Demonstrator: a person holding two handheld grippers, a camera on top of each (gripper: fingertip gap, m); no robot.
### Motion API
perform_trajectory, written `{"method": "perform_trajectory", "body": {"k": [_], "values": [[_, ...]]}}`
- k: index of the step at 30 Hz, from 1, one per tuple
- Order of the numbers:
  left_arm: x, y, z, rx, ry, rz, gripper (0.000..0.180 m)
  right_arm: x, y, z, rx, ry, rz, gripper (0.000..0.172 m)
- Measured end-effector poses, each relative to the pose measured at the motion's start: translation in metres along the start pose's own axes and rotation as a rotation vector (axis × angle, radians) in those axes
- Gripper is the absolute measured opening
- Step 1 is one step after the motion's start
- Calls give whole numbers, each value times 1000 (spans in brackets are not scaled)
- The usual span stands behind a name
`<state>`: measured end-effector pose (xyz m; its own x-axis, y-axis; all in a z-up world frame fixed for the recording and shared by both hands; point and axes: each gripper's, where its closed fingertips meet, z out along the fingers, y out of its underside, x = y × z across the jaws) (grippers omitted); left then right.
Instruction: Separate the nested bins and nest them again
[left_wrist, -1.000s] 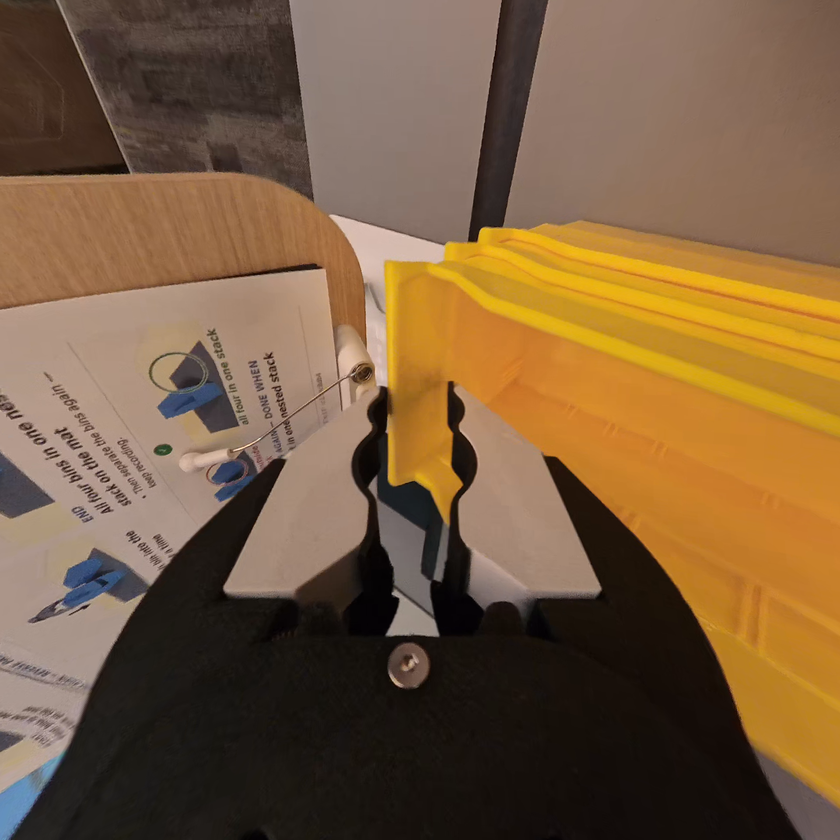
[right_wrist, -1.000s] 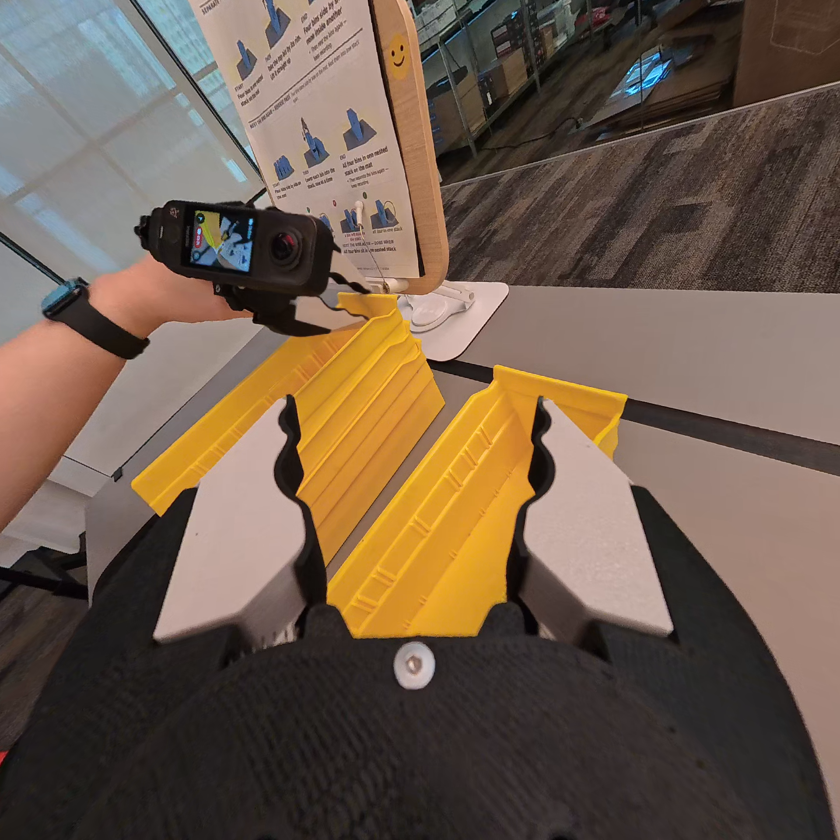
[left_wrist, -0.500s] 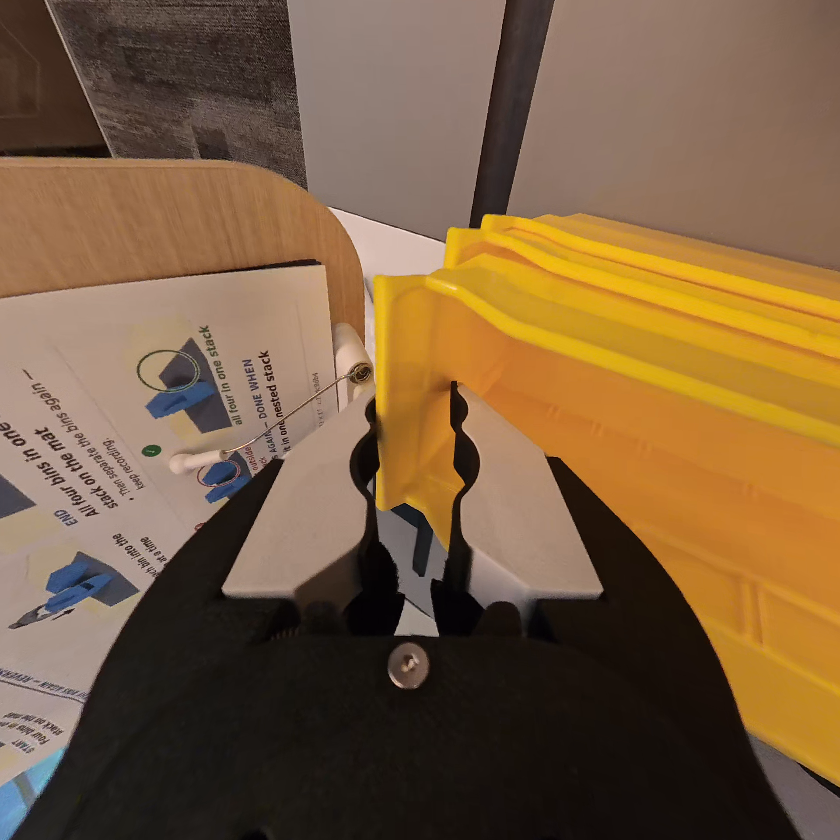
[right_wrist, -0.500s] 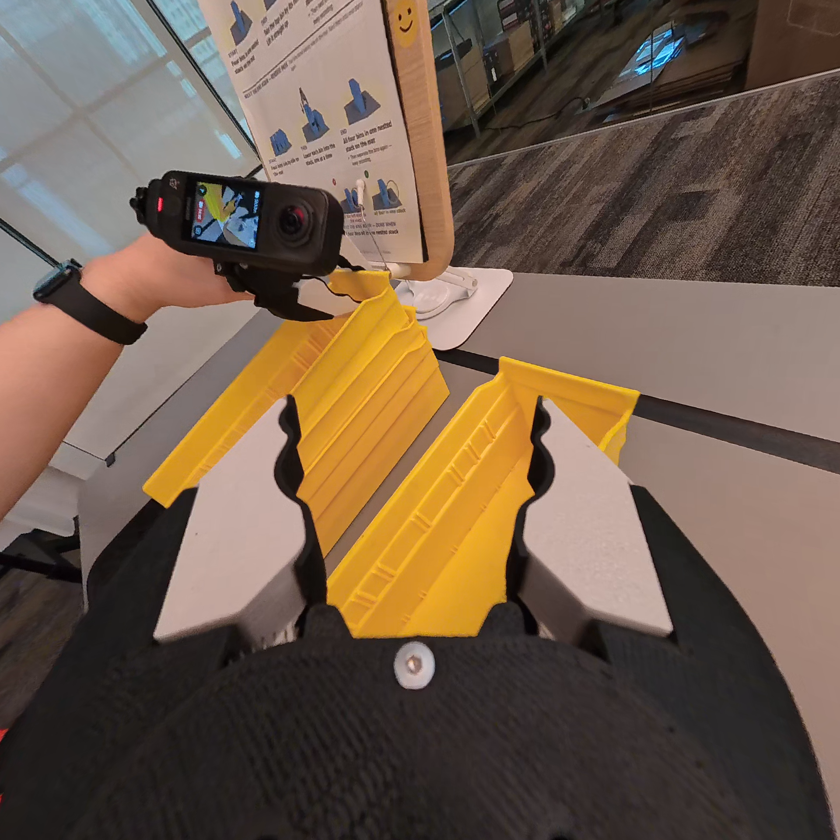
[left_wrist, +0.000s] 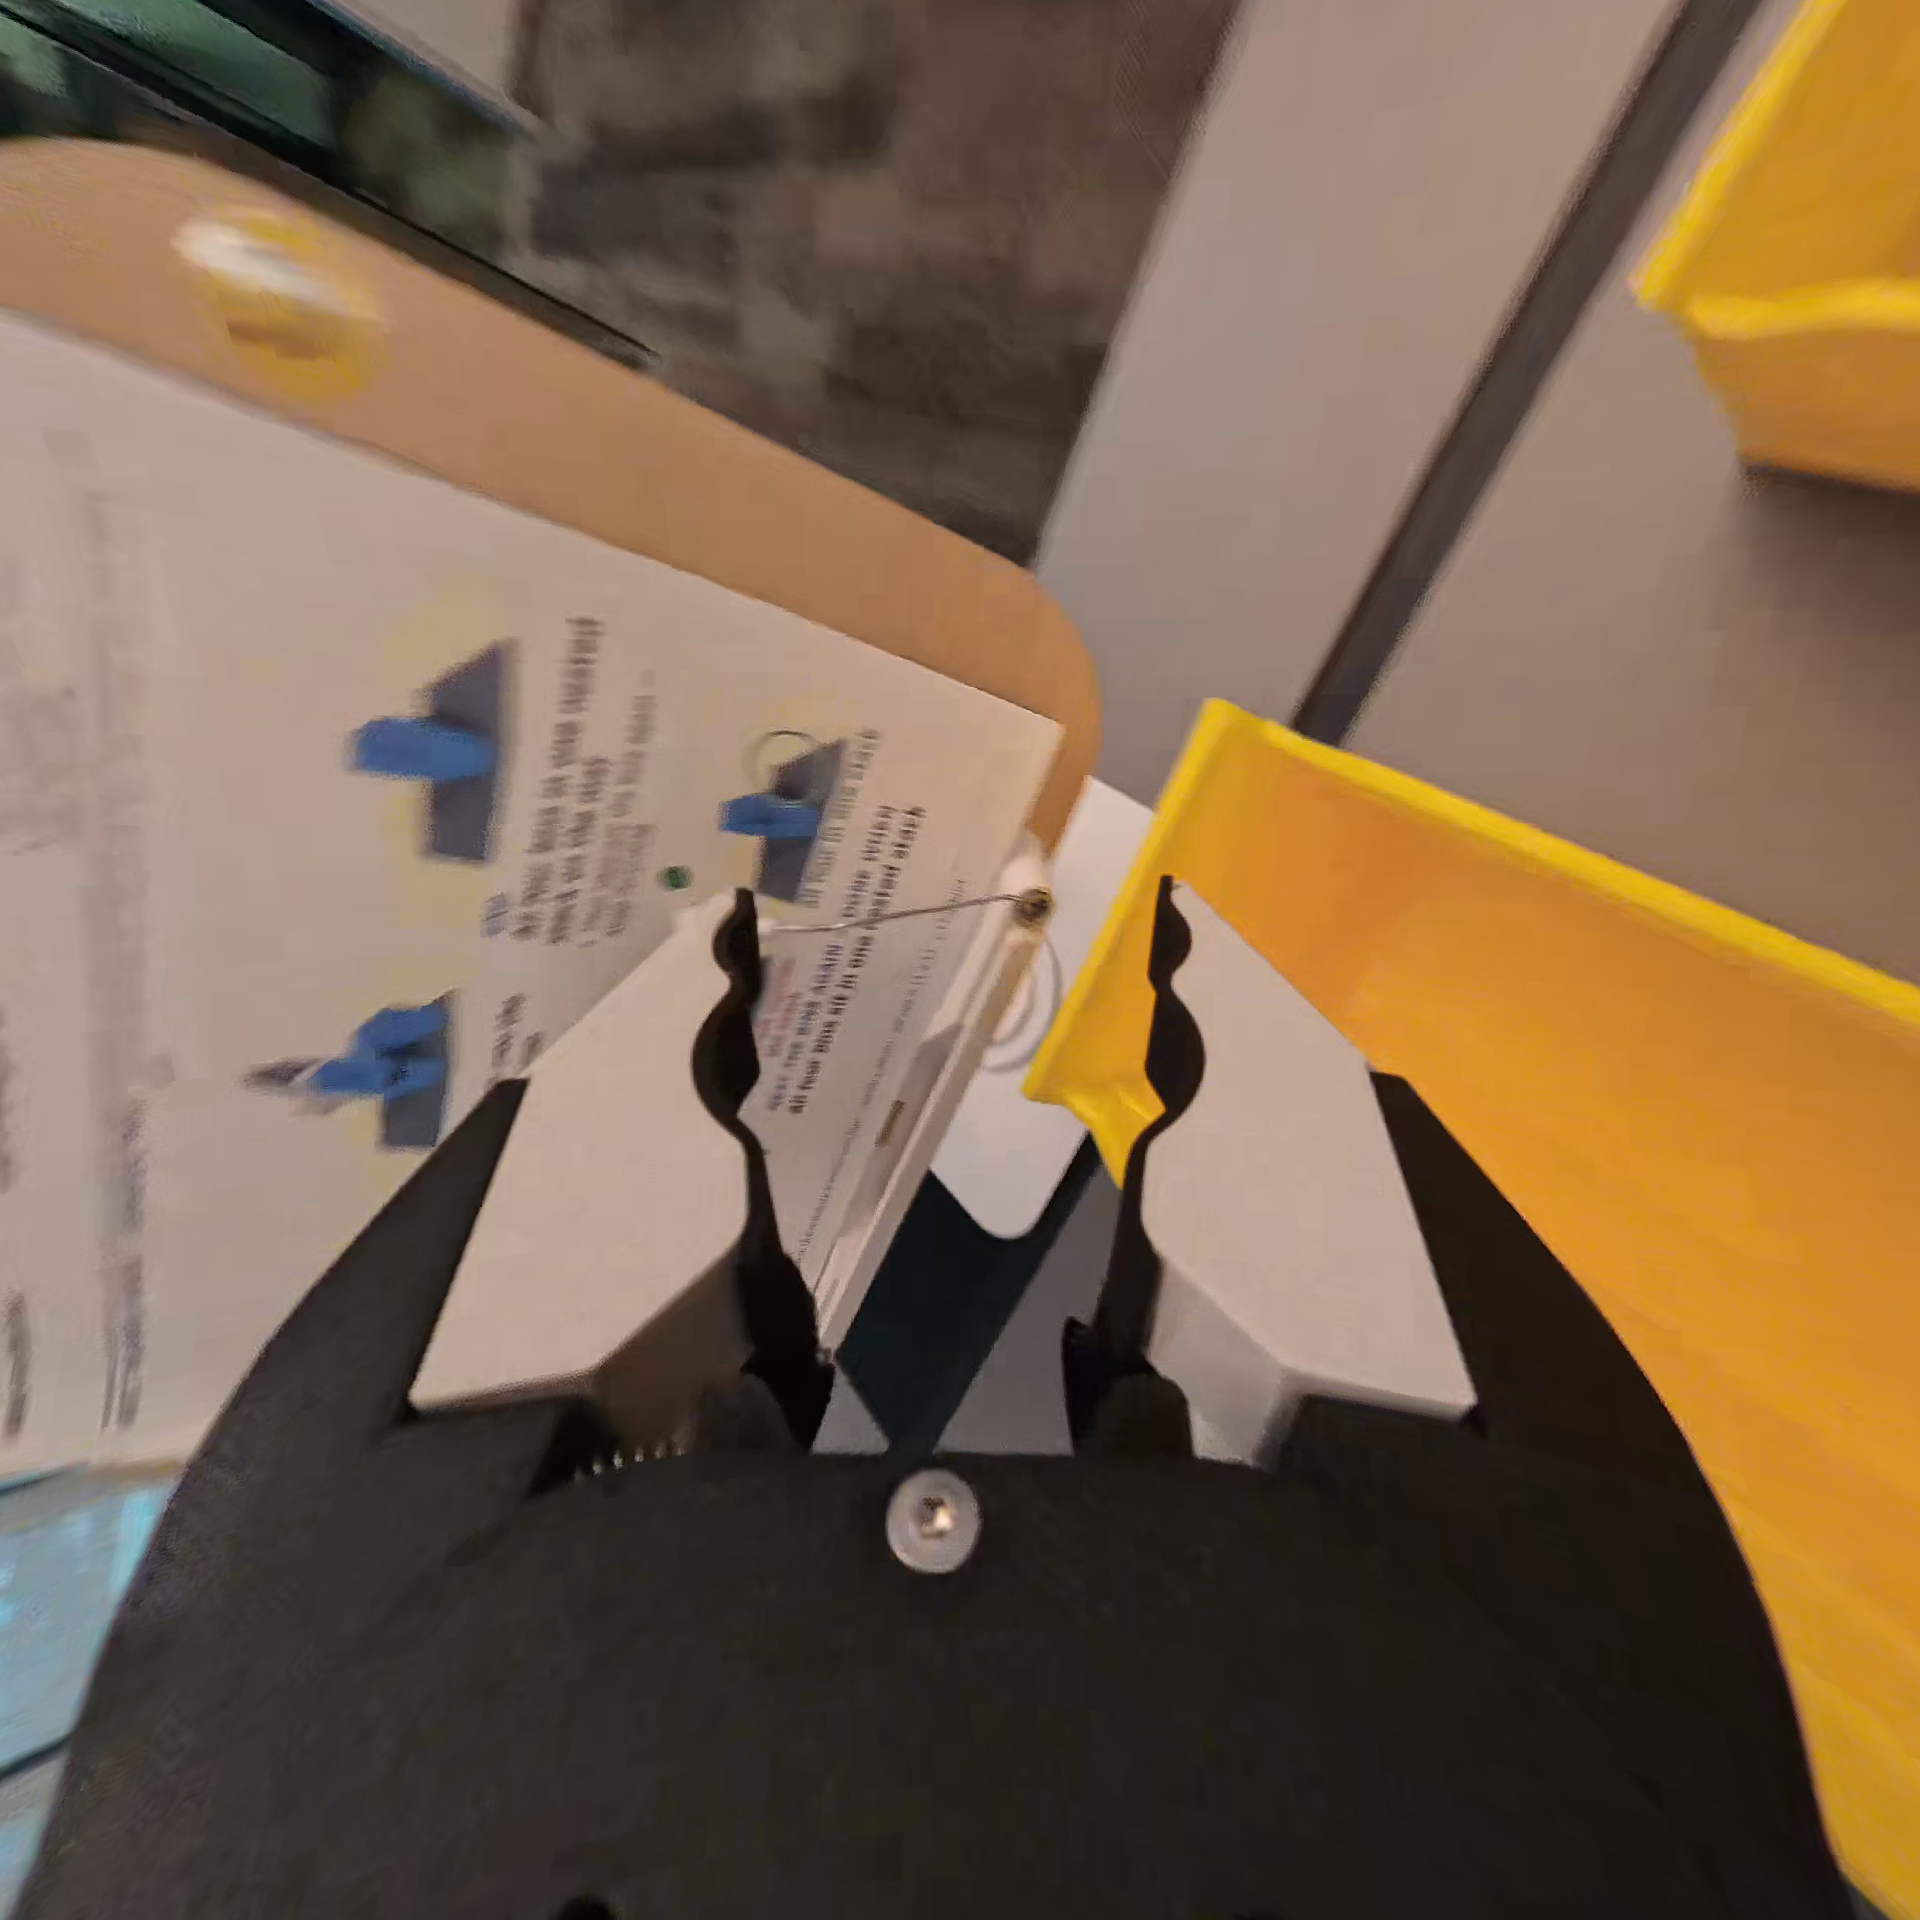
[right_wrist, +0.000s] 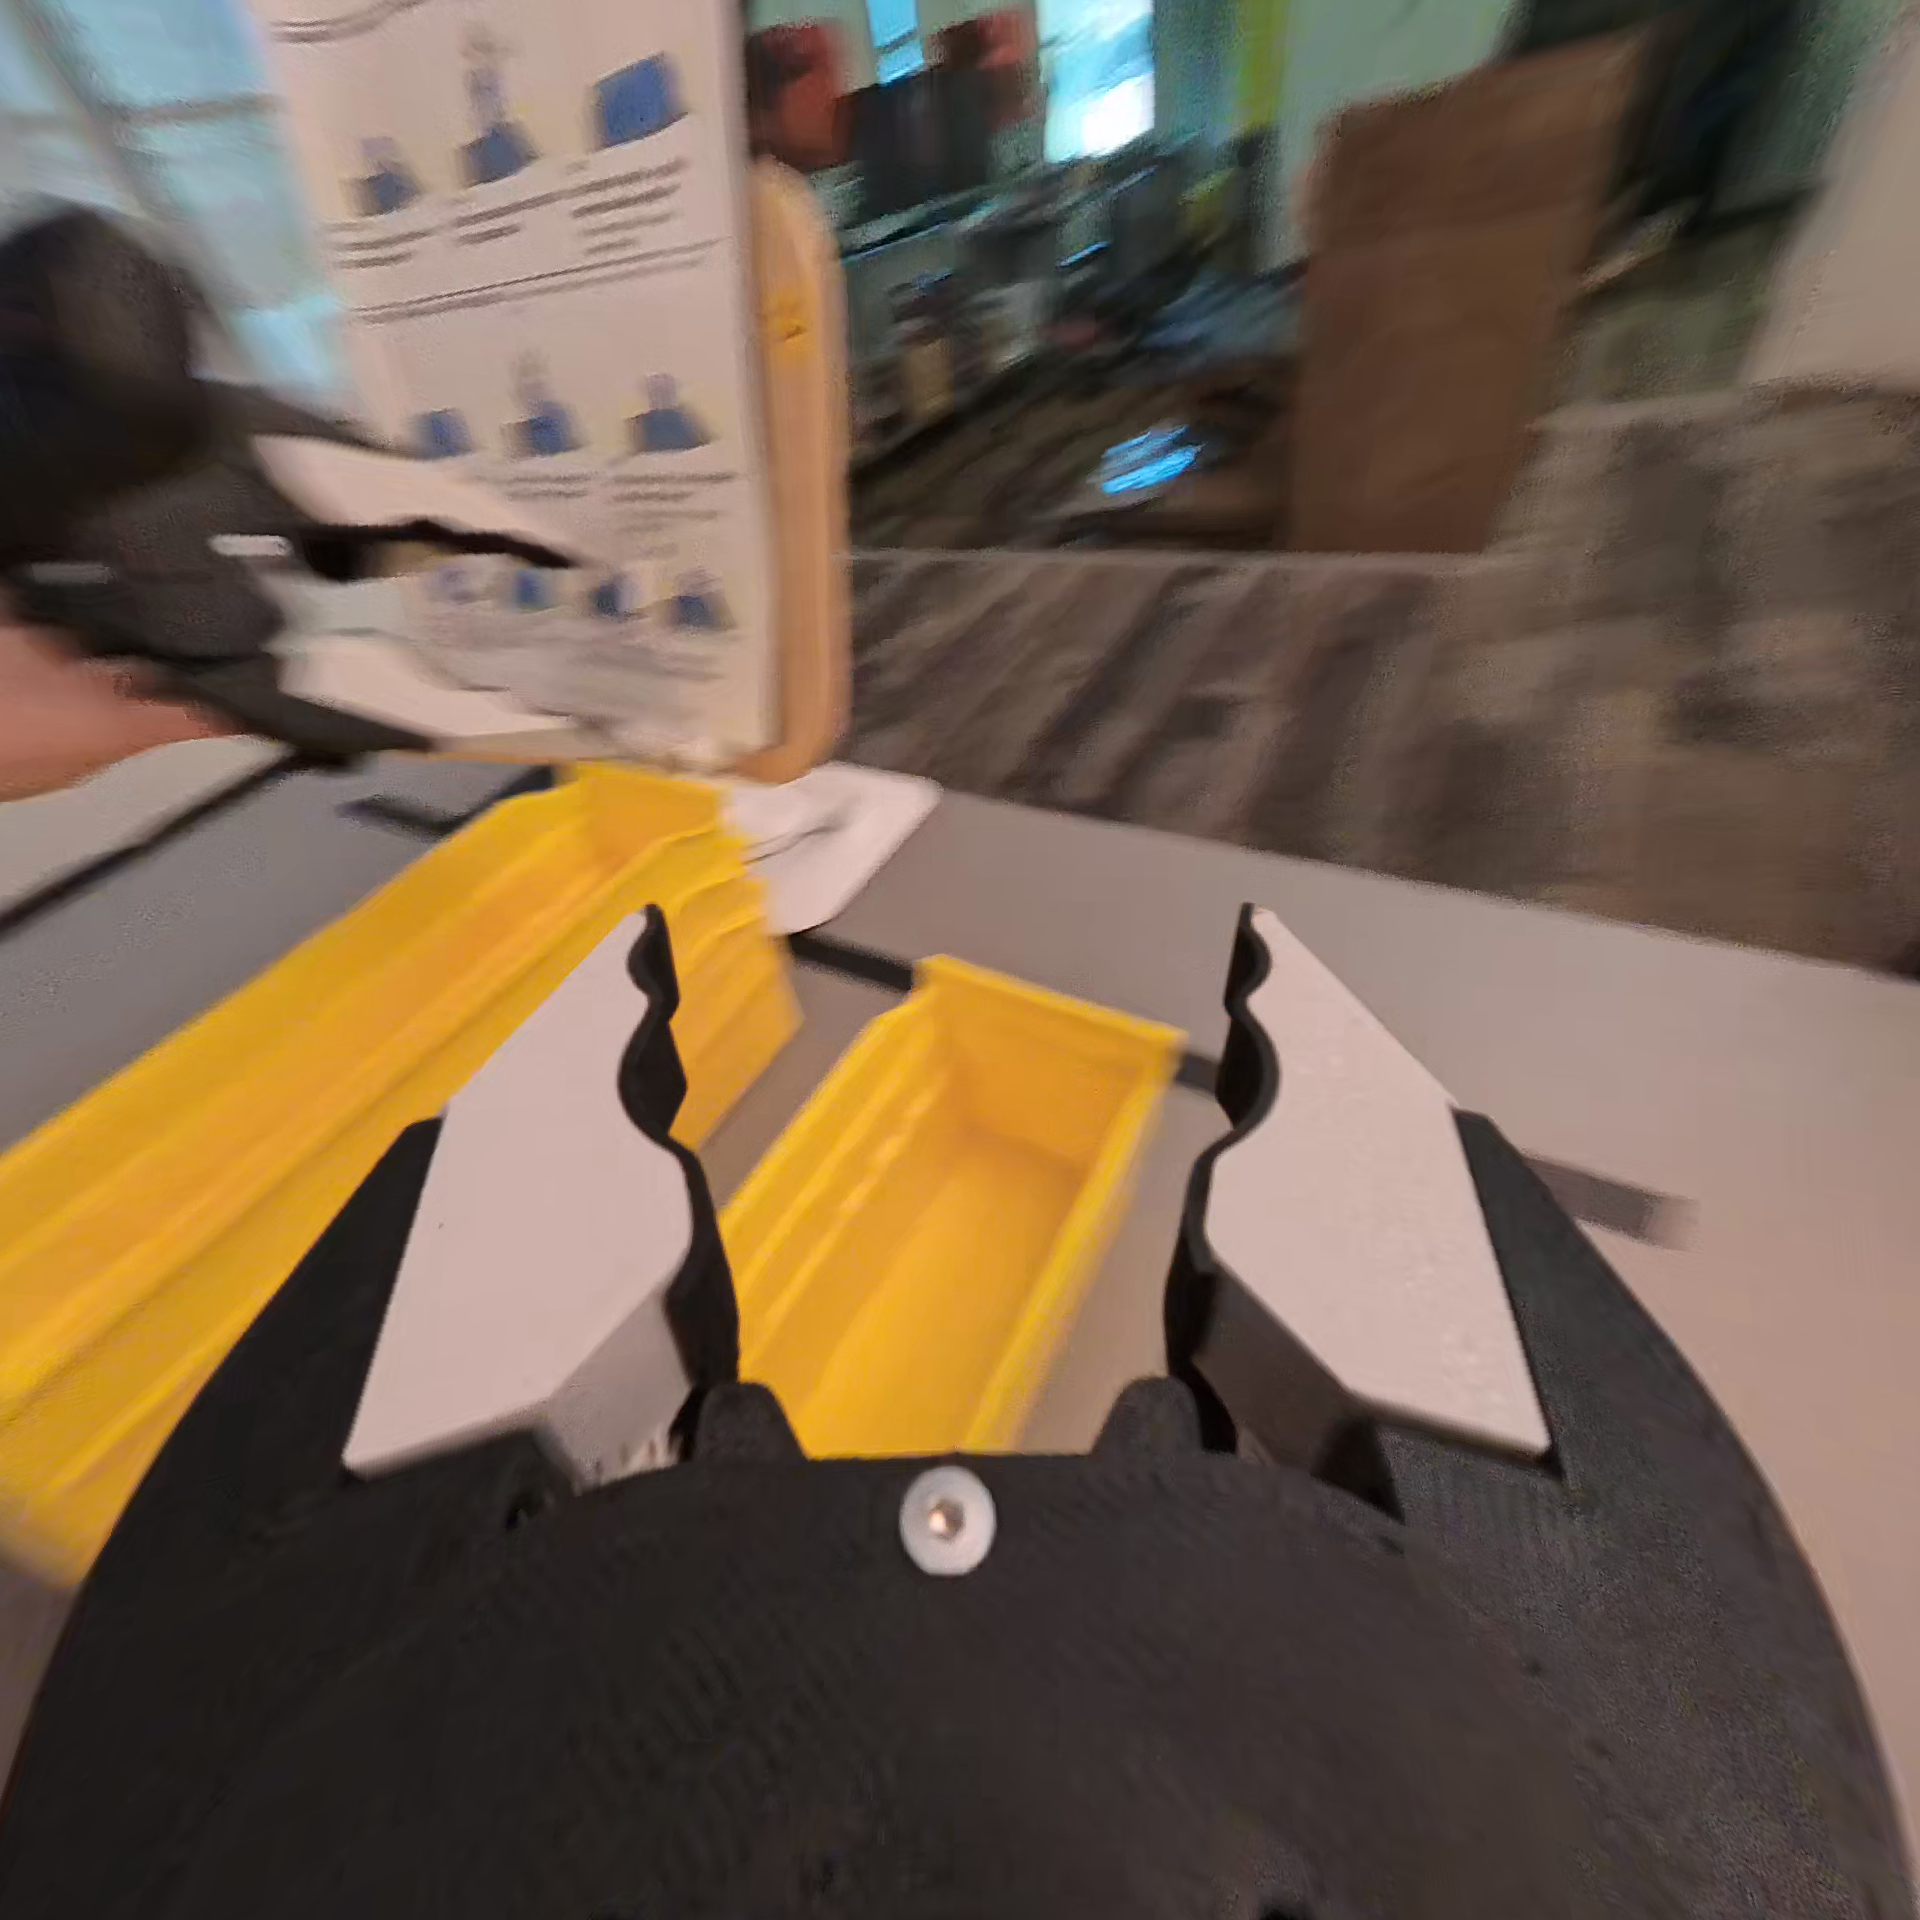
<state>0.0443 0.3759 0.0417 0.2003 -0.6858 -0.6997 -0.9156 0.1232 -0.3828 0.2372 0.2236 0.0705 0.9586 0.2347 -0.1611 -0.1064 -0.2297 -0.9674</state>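
While both grippers gape bare, only the right view shows the single bin's (right_wrist: 935, 1195) inside.

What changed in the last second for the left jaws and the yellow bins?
The left gripper let go of the end wall of the nested yellow bins; its jaws now stand open, shifted left. The right gripper stayed open over the single yellow bin.

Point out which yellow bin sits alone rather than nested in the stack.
The single yellow bin lying between the right gripper's open fingers, empty and apart; the nested stack to its left shows several layered rims.
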Motion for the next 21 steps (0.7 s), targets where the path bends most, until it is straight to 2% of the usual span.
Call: {"method": "perform_trajectory", "body": {"k": [1,3,5,7,10,14,17,19,21], "values": [[-10,-2,-10,60,-56,-55,75,18,-10,-7,42,151,-53,108],[-15,-3,-29,188,-89,-188,83,57,-23,-35,94,481,-102,106],[-3,-1,-47,307,-19,-318,85,70,-32,-55,129,629,-115,106],[6,0,-69,443,5,-402,85,72,-41,-65,179,677,-120,106],[10,0,-111,673,-54,-468,85,70,-49,-71,228,718,-155,106],[14,1,-167,990,-100,-521,77,63,-48,-65,197,751,-216,106],[24,13,-171,1012,-72,-532,77,57,-41,-54,166,763,-228,106],[34,26,-160,1001,-31,-559,89,52,-37,-44,157,763,-249,106],[36,41,-148,1044,-30,-602,83,44,-32,-32,146,737,-271,105]]}}
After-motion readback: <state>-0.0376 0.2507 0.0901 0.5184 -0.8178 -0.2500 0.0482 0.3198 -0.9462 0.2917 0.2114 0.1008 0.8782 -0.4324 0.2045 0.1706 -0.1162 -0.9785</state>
